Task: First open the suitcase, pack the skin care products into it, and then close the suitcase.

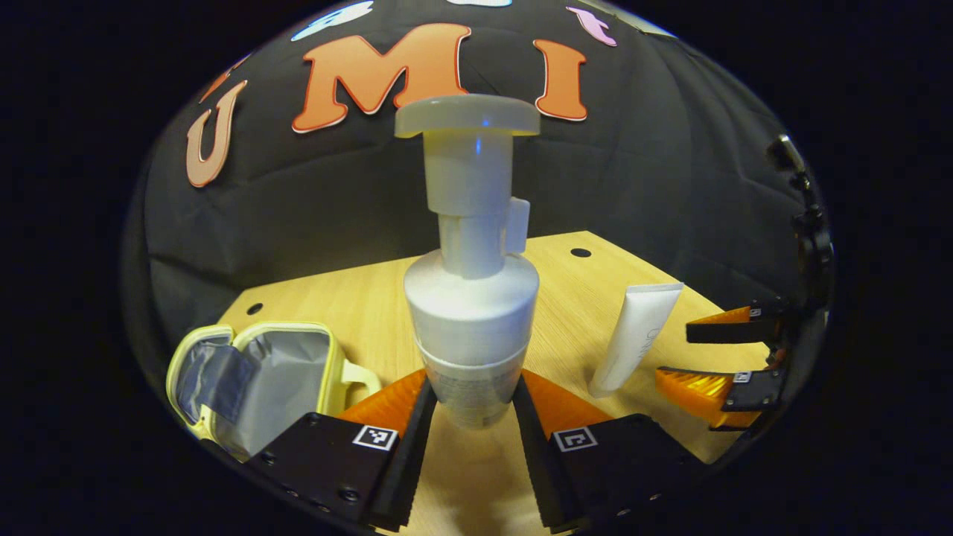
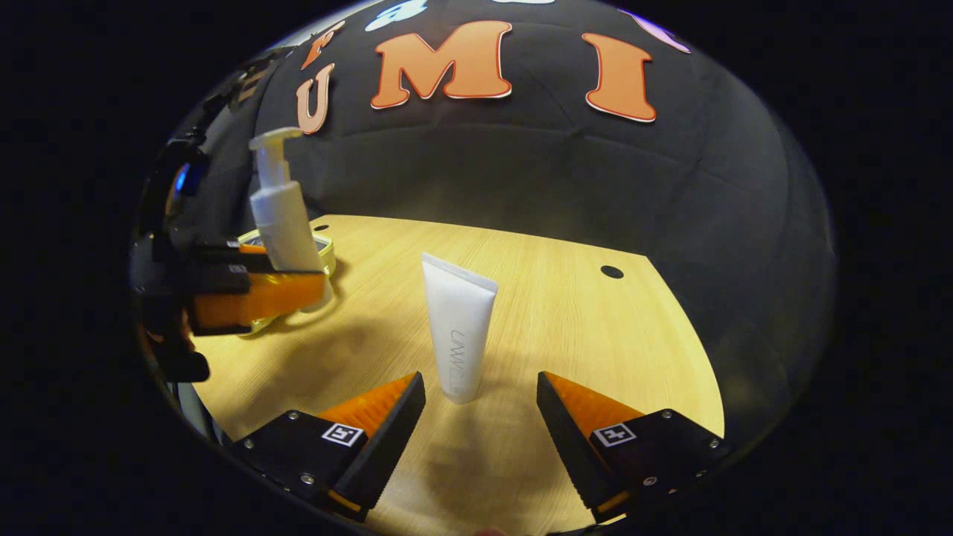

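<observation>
A white pump bottle [image 1: 470, 327] stands upright between the fingers of my left gripper [image 1: 470, 406], which is shut on its lower body. The small yellow suitcase [image 1: 253, 372] lies open to the left, showing its grey lining. In the right gripper view the same bottle [image 2: 283, 212] sits in the left gripper [image 2: 253, 290], in front of the suitcase [image 2: 325, 257]. A white tube [image 2: 459, 335] stands on its cap on the table, just ahead of my right gripper [image 2: 480, 394], whose fingers are open on either side of it without touching. The left gripper view has the tube [image 1: 636, 339] beside the right gripper [image 1: 715, 357].
The wooden table [image 2: 595, 335] has small round holes near its far corners. The black cloth wall closes off the back. The table's right and near edges lie close to both grippers.
</observation>
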`<action>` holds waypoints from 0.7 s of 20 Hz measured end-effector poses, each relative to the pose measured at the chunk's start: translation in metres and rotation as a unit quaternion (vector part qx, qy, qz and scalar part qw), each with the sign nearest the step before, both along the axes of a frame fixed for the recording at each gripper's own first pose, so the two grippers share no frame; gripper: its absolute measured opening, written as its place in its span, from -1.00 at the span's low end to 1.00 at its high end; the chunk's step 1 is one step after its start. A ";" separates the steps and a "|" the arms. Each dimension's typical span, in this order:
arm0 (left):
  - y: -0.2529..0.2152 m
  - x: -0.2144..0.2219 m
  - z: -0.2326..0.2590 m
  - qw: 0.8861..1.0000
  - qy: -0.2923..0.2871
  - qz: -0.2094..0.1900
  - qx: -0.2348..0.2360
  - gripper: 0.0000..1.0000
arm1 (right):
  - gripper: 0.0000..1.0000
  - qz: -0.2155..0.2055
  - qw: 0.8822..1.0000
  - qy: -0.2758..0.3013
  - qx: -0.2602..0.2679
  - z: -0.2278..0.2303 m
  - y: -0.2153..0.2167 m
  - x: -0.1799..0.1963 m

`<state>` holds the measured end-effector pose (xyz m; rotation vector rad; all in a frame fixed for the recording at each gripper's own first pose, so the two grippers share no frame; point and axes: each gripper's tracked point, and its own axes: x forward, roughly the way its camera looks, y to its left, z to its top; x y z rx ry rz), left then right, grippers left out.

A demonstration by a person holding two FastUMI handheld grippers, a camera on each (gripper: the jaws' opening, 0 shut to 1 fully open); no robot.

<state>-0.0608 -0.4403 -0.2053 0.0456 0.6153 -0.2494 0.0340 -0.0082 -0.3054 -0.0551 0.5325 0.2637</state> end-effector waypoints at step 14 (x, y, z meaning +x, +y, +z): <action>0.061 -0.060 0.061 0.996 -0.009 0.071 0.051 0.22 | 0.70 0.056 0.998 0.033 -0.003 -0.046 0.029 0.025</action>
